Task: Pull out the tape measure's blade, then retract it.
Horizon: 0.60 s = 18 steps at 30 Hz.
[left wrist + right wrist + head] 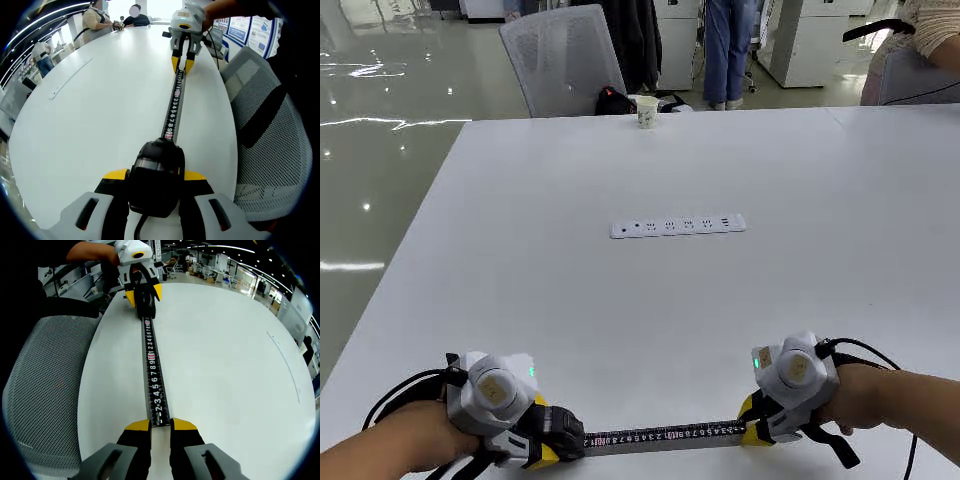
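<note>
One tape measure sits at the near edge of the white table (620, 320): its black case (157, 172) is clamped between the yellow-tipped jaws of the left gripper (156, 175). Its pale blade (152, 375) runs out straight and level to the right gripper (161, 425), whose jaws are pinched on the blade's end. Black numerals from 2 to 9 can be read along the blade, with a red mark after the 9. Further back lie one white power strip (678, 226) and one paper cup (646, 111).
</note>
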Tool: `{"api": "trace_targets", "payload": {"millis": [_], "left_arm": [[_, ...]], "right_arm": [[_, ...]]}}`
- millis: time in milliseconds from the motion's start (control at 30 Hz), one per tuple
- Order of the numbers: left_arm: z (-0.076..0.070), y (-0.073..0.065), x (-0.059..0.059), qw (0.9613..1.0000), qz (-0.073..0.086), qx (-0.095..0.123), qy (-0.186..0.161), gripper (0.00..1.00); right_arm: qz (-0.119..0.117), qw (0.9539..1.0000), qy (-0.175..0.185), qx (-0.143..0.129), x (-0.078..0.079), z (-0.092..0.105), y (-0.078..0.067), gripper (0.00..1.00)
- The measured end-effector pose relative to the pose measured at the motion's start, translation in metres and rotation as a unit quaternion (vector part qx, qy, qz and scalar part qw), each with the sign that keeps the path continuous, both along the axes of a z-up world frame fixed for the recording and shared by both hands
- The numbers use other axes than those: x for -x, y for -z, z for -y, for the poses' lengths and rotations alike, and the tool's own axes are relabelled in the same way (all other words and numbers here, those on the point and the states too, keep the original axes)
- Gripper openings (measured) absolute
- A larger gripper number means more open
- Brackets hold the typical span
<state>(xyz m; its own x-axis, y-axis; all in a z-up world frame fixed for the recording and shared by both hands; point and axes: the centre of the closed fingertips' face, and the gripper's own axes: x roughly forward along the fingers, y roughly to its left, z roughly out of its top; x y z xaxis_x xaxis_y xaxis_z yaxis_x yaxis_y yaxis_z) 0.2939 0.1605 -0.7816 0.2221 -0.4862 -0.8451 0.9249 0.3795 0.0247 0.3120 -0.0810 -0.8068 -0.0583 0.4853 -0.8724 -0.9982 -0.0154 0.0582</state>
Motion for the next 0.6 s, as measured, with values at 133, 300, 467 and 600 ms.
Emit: {"api": "trace_targets", "payload": {"millis": [133, 300, 467, 600], "left_arm": [[0.0000, -0.0002, 0.0002, 1.0000, 0.000, 0.000, 0.000, 0.33], [0.0000, 0.0000, 0.0001, 1.0000, 0.000, 0.000, 0.000, 0.33], [-0.0002, 0.0001, 0.0001, 1.0000, 0.000, 0.000, 0.000, 0.33], [-0.0002, 0.0000, -0.0002, 1.0000, 0.001, 0.001, 0.000, 0.33]], "right_arm": [[0.000, 1.0000, 0.003, 0.000, -0.0004, 0.0030, 0.0000, 0.10], [0.000, 1.0000, 0.006, 0.000, -0.0006, 0.0052, 0.0004, 0.10], [0.000, 1.0000, 0.008, -0.001, -0.0010, 0.0060, 0.0004, 0.10], [0.001, 0.9999, 0.011, -0.002, -0.0010, 0.0054, 0.0002, 0.10]]}}
